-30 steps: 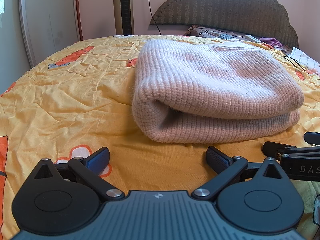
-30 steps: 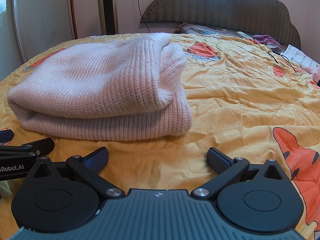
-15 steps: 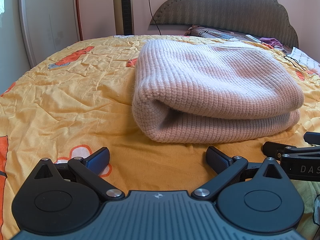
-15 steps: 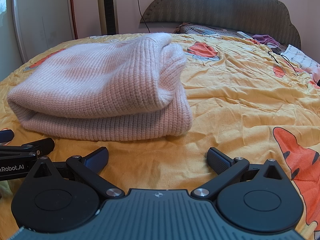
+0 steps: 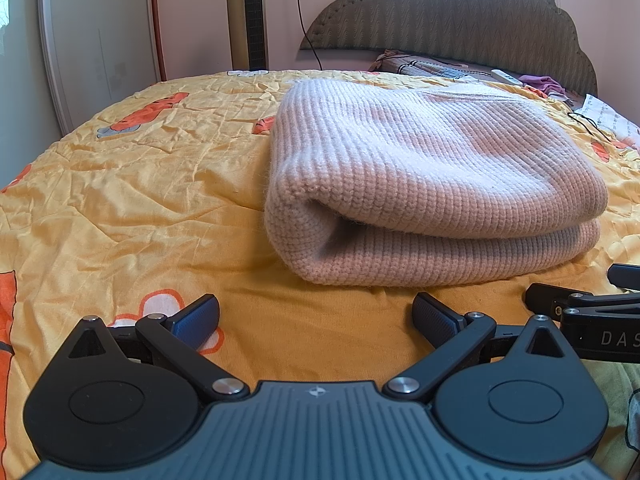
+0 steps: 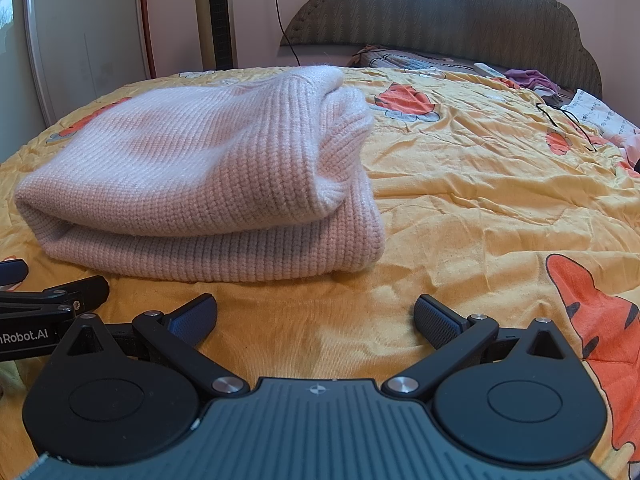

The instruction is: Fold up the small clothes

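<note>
Nothing has moved: both empty, spread grippers face the folded pink sweater [image 5: 432, 184].

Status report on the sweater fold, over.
Left gripper and right gripper open, empty. Pink sweater folded on yellow bedspread. Nothing in the way.

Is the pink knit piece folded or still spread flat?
Folded. The pink knit piece lies doubled on the yellow bedcover, one layer on the other, fold at its left end; both tongs sit open, clear of it.

The right tool [image 5: 592, 312] is cut off at the left view's edge; the folded pink knitted sweater [image 5: 432, 184] hides the yellow bedspread [image 5: 140, 184] behind it.
</note>
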Demonstrator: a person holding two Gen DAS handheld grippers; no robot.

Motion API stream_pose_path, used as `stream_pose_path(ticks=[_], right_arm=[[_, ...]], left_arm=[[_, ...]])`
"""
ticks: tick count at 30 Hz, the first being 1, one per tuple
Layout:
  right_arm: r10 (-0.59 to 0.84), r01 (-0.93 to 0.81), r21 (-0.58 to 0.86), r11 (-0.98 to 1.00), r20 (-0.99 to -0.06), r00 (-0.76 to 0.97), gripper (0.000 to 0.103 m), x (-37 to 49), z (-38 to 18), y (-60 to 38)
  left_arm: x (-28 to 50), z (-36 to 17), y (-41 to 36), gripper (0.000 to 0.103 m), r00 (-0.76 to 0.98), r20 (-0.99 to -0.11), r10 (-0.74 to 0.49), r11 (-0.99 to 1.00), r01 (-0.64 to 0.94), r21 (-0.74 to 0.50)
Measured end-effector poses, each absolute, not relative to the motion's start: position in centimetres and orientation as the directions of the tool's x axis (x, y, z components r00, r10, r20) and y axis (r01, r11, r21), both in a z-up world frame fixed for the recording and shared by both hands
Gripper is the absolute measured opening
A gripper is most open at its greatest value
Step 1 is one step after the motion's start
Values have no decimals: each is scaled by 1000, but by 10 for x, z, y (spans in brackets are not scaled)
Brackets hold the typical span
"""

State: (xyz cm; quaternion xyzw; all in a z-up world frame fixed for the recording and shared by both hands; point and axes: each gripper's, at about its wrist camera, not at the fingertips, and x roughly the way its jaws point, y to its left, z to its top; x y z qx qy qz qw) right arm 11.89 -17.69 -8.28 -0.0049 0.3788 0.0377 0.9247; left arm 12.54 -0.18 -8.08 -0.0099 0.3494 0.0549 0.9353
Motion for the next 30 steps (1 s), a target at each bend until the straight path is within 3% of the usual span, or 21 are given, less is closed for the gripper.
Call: stream_pose_path(ticks=[30], right_arm=[[66, -73, 20, 997, -701, 710, 103, 119, -83, -177]], left_arm=[[126, -81, -1, 103, 745, -661, 94, 994, -106, 22]])
